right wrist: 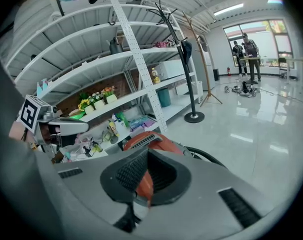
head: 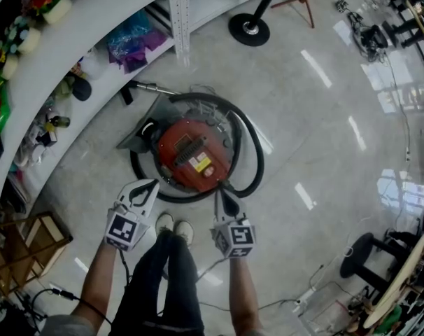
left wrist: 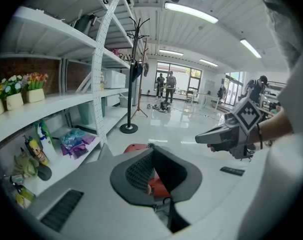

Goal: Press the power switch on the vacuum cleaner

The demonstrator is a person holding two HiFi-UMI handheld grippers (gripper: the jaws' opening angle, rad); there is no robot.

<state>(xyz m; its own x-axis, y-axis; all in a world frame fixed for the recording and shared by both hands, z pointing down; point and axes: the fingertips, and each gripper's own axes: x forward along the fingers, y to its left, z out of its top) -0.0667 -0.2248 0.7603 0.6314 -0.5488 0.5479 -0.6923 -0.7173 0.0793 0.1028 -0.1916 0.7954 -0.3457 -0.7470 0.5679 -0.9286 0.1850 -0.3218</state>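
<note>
Vacuum cleaner [head: 193, 154] switch (too small)

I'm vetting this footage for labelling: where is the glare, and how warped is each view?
Head view: ceiling-light streaks glare off the glossy floor beside the vacuum cleaner; the shelf bows. Left gripper view: heavy fisheye, black corners, lamp blown out. Right gripper view: same warp; the right claw fills the lower frame.

Red vacuum cleaner [head: 191, 152], black hose [head: 258, 152]

The vacuum cleaner [head: 194, 156] sits on the floor [head: 324, 117] just ahead of your left gripper [head: 150, 186] and right gripper [head: 220, 193], with its hose [head: 257, 152] looped around it. The shelves [head: 93, 26] stand ahead-left.
</note>
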